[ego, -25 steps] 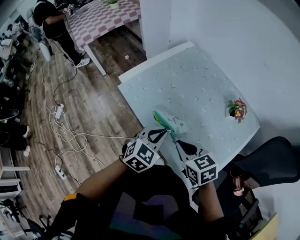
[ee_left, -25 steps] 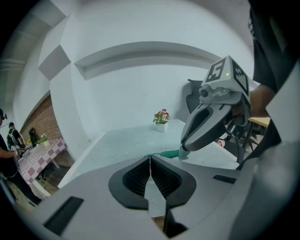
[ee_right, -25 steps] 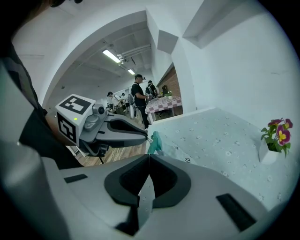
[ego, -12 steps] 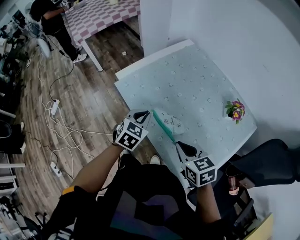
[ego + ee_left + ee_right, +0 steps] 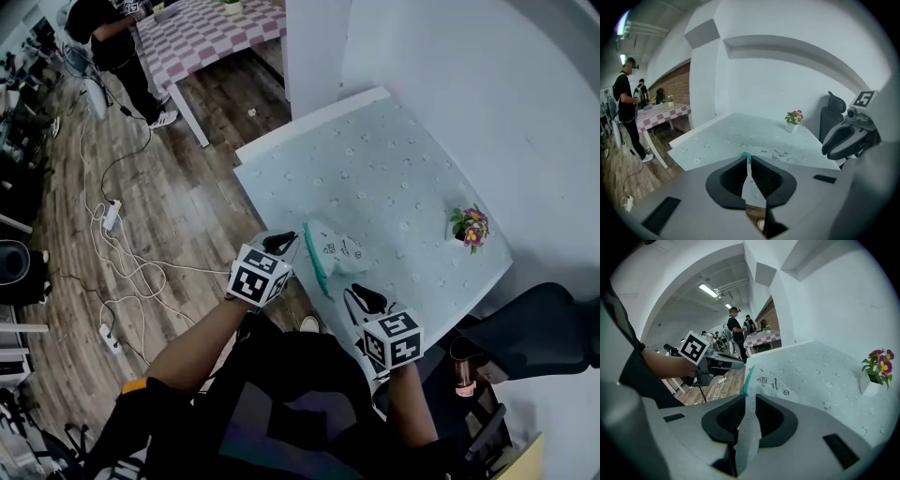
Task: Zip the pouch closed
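Note:
A pale pouch (image 5: 337, 251) with a green zipper edge (image 5: 316, 262) lies near the front edge of the table (image 5: 375, 155). My left gripper (image 5: 284, 241) is at the pouch's far-left corner. In the left gripper view its jaws (image 5: 746, 159) stand almost together, with the green zipper end (image 5: 746, 155) at their tips. My right gripper (image 5: 354, 295) sits just below the pouch. Its jaws have just been opening. In the right gripper view nothing is between them (image 5: 749, 397), and the pouch (image 5: 771, 380) lies just ahead.
A small pot of flowers (image 5: 472, 225) stands at the table's right edge. A dark chair (image 5: 544, 328) is at the lower right. Cables and power strips (image 5: 117, 253) run over the wooden floor on the left. A person (image 5: 103, 42) stands by a checkered table (image 5: 211, 33) behind.
My left gripper went up and to the left, away from the right one, along the green zipper. The pouch, held taut between both grippers before, now rests on the table. The right jaws have parted.

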### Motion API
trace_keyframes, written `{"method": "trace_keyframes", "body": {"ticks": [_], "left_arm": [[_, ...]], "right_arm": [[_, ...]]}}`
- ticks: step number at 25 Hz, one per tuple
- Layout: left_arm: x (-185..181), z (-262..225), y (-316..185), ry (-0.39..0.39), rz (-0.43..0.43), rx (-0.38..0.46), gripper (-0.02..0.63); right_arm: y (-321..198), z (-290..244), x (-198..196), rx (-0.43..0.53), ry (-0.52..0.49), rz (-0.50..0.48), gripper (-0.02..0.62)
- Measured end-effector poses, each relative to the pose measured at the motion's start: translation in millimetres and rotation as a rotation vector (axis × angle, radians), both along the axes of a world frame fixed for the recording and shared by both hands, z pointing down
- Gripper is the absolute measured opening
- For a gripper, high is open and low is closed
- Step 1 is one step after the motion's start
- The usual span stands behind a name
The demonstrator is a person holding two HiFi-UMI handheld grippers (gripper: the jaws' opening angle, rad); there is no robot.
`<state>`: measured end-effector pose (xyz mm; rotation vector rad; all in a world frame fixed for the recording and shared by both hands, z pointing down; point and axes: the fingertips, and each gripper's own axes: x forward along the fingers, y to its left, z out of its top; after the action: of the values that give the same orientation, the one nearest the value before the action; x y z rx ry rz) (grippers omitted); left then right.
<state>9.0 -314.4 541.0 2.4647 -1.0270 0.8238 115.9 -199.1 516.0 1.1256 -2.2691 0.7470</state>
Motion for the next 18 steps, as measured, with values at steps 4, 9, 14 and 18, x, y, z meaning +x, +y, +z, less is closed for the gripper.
{"method": "trace_keyframes", "body": {"ticks": [4,9,14,18], "left_arm": [[-6,-27,10,0.073,-0.05,0.026,0.015],[-3,-113,20,0.165,-0.075,0.238,0.015],[-2,-180,42,0.206,-0.115,0.396,0.015],[-5,-200,60,0.218,-0.155,0.442,0.015]], "right_arm": [[-7,-20,2,0.08,0.008,0.01,0.09],[-33,-87,11,0.323,0.034,0.118,0.067],[-39,-147,9,0.517,0.039,0.181,0.025],[-31,-168,-2,0.576,0.004,0.187,0.018]]}}
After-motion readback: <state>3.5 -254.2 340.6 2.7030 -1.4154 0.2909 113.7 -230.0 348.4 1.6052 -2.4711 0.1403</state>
